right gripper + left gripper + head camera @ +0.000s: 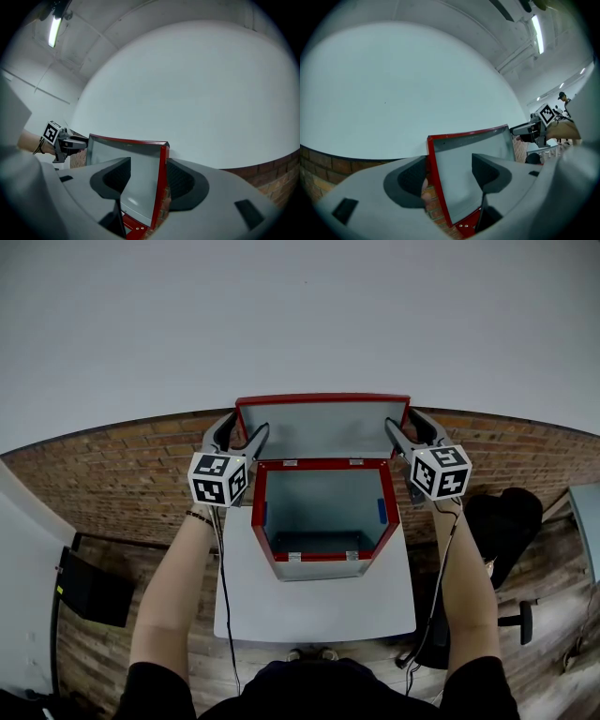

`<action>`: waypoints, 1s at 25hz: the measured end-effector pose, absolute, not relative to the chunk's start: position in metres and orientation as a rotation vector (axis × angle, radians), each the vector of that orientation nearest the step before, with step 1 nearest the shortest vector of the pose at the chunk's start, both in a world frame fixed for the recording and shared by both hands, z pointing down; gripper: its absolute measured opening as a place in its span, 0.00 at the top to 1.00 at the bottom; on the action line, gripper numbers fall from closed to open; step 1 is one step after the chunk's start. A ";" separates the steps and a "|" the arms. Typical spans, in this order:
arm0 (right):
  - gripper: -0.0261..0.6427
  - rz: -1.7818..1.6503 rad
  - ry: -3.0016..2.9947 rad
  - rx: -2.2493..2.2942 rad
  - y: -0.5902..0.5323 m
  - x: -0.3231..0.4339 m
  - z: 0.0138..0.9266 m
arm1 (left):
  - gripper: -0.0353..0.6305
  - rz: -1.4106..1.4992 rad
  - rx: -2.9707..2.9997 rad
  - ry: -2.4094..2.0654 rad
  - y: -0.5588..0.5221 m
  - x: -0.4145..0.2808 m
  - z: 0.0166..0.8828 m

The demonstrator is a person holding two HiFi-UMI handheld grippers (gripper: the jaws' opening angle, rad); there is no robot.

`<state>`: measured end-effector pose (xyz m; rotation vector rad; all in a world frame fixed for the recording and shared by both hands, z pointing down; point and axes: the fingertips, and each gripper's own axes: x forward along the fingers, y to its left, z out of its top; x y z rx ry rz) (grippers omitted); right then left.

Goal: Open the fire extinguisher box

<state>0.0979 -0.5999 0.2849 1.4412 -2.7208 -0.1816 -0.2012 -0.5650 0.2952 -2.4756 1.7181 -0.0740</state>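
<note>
Head view: the red box (323,510) is sitting on the far half of a small white table (319,607), set in from both side edges. Its inside is showing and looks empty. The lid (323,427) is standing upright at the far edge of the box, so the opening appears essentially done. The left gripper (242,433) is reaching to the lid's left edge and the right gripper (411,431) to its right edge, probably so that the raised lid is steadied evenly from both sides and is not dropping shut.

Left gripper view: the jaws are standing apart, released, with the lid's red left edge passing between them. The edge is lying close to the left pad, with a clear gap to the other. Nothing is being pinched.

Right gripper view: the jaws are likewise spread and unclenched. The lid's red right edge is sitting between them, near the right pad. Whether either pad is actually touching the lid cannot be told.
</note>
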 end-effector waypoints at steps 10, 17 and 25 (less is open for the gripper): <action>0.59 -0.196 -2.759 1.522 -0.548 0.133 0.281 | 0.43 0.126 -2.577 1.781 -0.509 -0.225 0.293; 0.78 -0.113 -2.911 1.477 -0.454 0.124 0.291 | 0.58 0.332 -2.638 1.669 -0.406 -0.210 0.299; 0.93 -0.046 -2.949 1.332 -0.366 0.097 0.337 | 0.87 0.368 -2.642 1.666 -0.326 -0.186 0.350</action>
